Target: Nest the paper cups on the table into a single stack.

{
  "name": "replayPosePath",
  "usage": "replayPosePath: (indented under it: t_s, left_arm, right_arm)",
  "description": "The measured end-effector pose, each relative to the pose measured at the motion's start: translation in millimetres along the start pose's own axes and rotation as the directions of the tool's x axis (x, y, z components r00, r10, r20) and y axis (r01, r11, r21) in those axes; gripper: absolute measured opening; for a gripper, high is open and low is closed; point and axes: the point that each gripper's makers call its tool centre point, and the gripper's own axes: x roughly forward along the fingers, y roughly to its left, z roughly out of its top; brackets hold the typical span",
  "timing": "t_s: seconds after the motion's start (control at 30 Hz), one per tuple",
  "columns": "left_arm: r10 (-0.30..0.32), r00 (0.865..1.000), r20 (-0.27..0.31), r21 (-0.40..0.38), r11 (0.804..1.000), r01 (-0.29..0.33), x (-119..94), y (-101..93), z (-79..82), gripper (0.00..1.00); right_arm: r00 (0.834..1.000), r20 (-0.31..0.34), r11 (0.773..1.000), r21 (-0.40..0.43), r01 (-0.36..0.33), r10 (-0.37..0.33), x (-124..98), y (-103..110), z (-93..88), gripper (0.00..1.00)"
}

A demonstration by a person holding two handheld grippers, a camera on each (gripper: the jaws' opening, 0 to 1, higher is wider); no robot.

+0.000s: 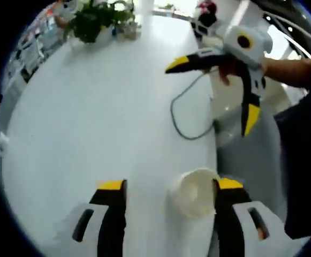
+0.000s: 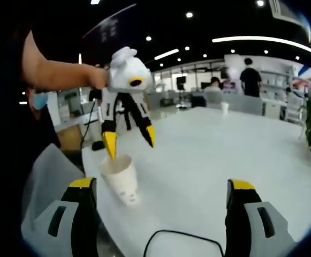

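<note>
Your left gripper (image 1: 168, 184) hangs with its jaws spread wide over the white table (image 1: 101, 107), and the paper cup (image 1: 194, 191) lies on its side near the table's edge, its mouth facing you, just beside your right-hand jaw; whether they touch is unclear. Your right gripper (image 2: 163, 184) is also spread wide and holds nothing. A dark cable (image 1: 184, 115) loops across the tabletop past the cup. At the far edge stands a potted plant (image 1: 93, 21). Beyond the table, people (image 2: 249, 77) stand under ceiling lights (image 2: 262, 39) in an open room.
</note>
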Motion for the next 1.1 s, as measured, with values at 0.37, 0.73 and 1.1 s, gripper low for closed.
replayPosePath:
  t_s: [0.37,0.73,1.1]
  left_arm:
    - [0.208,0.941,0.266,-0.1,0.977,-0.188,-48,19.4,-20.0,1.0]
    - [0.294,0.898,0.327,-0.194,0.951,-0.24,-73,0.7,-79.6,1.0]
    - [0.349,0.872,0.344,-0.238,0.93,-0.279,-74,-6.0,-112.4,1.0]
  right_arm:
    - [1.0,-0.019,0.999,-0.022,-0.023,0.023,1,5,2.8,1.0]
    - [0.998,-0.024,0.996,-0.075,-0.053,0.052,16,17,6.5,1.0]
    - [0.996,-0.058,0.988,-0.128,-0.082,0.075,26,17,4.3,1.0]
